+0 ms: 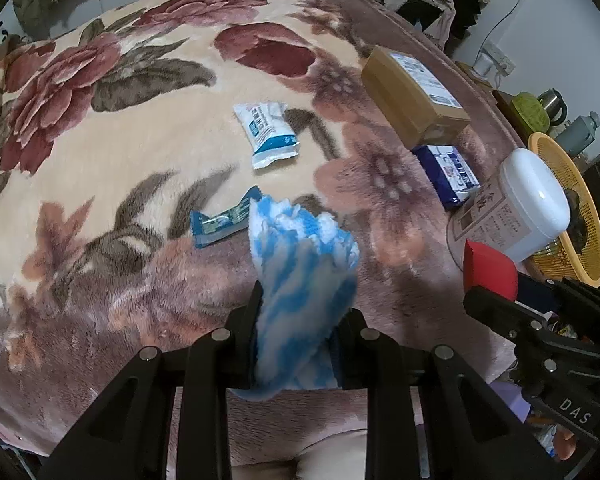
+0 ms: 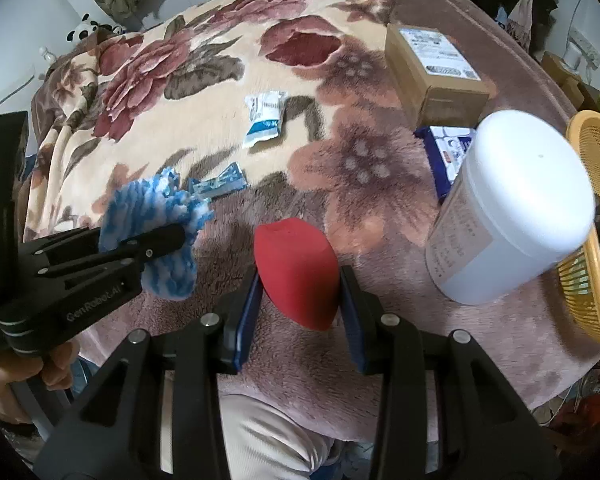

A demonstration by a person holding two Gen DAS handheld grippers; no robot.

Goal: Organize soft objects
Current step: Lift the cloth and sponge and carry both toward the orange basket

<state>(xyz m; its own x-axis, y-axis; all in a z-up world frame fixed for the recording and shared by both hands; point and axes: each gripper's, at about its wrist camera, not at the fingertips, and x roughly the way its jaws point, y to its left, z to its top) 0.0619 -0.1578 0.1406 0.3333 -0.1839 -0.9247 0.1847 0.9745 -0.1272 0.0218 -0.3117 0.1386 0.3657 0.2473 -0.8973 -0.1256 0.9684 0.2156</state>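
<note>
1. Left wrist view is showing the left hand-held gripper [image 1: 300,320] closing its two fingers on a blue and white fluffy cloth [image 1: 300,264], which is standing up between them, lifted off the flowered blanket [image 1: 100,160] on the bed.
2. Right wrist view is showing the right hand-held gripper [image 2: 300,300] squeezing a red sponge [image 2: 296,268] between its blue-padded fingers; the sponge is filling the narrow gap and also hanging clear of the blanket.
3. Ahead of the left hand-held gripper, a small blue packet [image 1: 220,222] is lying just beyond the cloth, and a white and blue tissue pack [image 1: 268,134] is lying farther out.
4. Ahead and to the right of the right hand-held gripper, a white jar [image 2: 508,208] is lying on its side, with a dark blue pack [image 2: 444,156] behind it and a cardboard box [image 2: 432,68] beyond that.
5. At the far right of the right hand-held gripper, a yellow basket [image 2: 592,152] is sitting at the bed's edge; whether it is the intended container I cannot tell.
6. Judging from this, the task is looking midway at best: two soft things are being carried but not yet placed, and the packs on the blanket are waiting, untouched.
</note>
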